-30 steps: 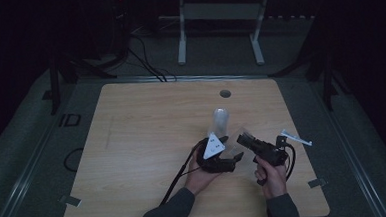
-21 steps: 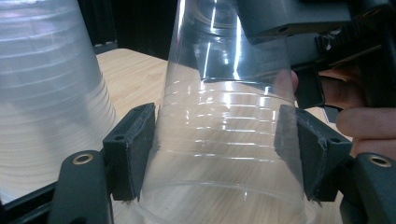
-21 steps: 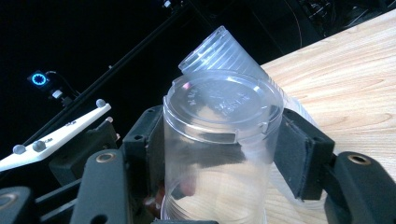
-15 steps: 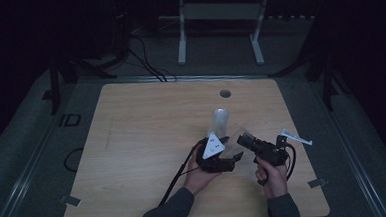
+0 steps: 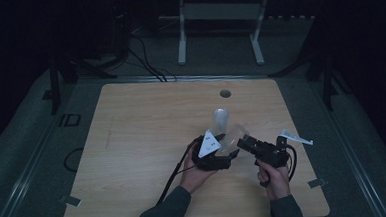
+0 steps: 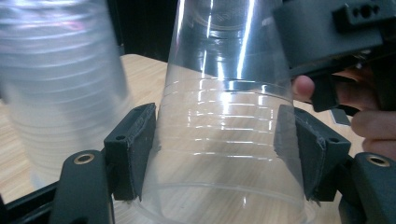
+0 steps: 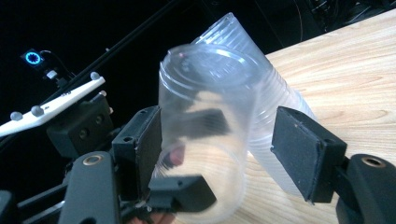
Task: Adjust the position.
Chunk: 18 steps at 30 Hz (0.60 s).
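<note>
Separating one clear cup point(image 6: 224, 121) from the stack of cups point(image 5: 221, 121) appears to be the work in hand. The single cup stands upside down, rim low and base high in the left gripper view, its long axis roughly upright in that frame. The left gripper point(image 6: 219, 149) is closed on it: both pads press the cup's wall at mid-height, one at centre left of the frame, one at centre right.

The right gripper point(image 7: 229, 144) has just been opening. In the right gripper view the cup sits between its jaws, close against the left pad, while the right pad stands clear of the cup wall with a visible gap; no grip is judged there.

In the high view both grippers meet at lower centre of the table point(image 5: 132, 141), with the stack just above them in the frame, near but apart. The left hand controls the cup; the coming move likely depends on carrying it away from the stack.
</note>
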Each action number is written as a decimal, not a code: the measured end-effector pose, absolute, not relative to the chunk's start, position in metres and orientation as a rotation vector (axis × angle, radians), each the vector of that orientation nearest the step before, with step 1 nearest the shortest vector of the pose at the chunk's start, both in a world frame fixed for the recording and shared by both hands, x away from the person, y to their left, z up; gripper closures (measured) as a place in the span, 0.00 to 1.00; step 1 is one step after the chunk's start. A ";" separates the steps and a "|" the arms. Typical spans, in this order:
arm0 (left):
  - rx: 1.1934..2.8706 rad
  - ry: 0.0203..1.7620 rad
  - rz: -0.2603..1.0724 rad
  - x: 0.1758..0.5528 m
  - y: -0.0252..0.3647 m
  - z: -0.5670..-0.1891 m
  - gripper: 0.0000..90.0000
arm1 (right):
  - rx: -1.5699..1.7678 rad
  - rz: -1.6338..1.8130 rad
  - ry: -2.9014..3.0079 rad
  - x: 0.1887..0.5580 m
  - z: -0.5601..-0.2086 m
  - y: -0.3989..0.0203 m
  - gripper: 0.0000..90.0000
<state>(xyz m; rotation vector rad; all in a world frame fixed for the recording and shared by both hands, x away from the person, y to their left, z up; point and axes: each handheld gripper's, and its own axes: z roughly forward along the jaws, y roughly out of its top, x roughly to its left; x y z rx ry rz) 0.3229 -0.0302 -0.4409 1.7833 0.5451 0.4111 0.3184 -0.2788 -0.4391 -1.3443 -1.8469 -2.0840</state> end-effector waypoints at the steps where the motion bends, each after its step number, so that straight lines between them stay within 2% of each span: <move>1: 1.781 0.548 0.415 0.323 -0.029 -0.440 0.34 | -1.347 -2.079 -1.850 0.318 -0.439 -0.279 0.37; 18: 1.786 0.524 0.446 0.323 -0.015 -0.428 0.34 | -1.417 -2.022 -2.018 0.318 -0.433 -0.290 0.41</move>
